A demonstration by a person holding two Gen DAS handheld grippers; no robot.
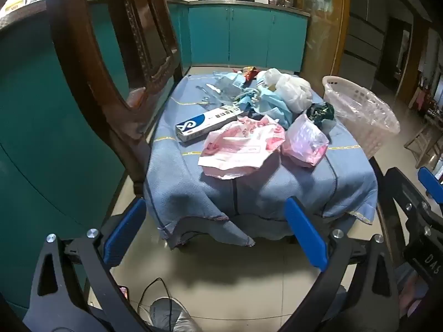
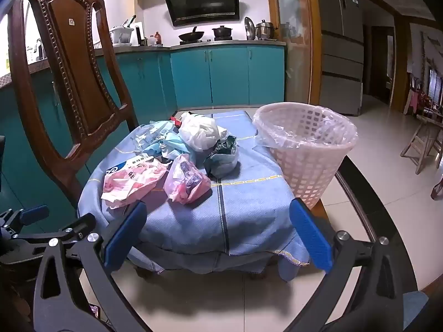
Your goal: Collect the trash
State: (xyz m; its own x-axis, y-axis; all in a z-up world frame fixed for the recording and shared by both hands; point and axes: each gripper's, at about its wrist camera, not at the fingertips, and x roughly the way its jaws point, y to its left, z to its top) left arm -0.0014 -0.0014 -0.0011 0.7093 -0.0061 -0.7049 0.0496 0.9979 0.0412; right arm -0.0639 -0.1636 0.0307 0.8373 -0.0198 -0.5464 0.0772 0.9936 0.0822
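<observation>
Here, in the left wrist view, the left gripper (image 1: 216,235) hangs with its jaws spread wide and empty, short of the blue cloth (image 1: 171,171). The trash heap (image 1: 249,116) sits at twelve o'clock from it: a pink-printed wrapper (image 1: 241,149) nearest, a long white-and-blue box (image 1: 205,123) at eleven, crumpled white and pale blue plastic behind. The lined basket (image 1: 360,110) stands at two o'clock. In the right wrist view, the right gripper (image 2: 218,235) is likewise released and holds nothing; the pink bag (image 2: 185,179) lies at twelve, the basket (image 2: 304,149) at one, touching the cloth's edge. The risk, I judge, is pinching the loose cloth along with thin film and dragging the whole pile, or knocking the light basket over.
</observation>
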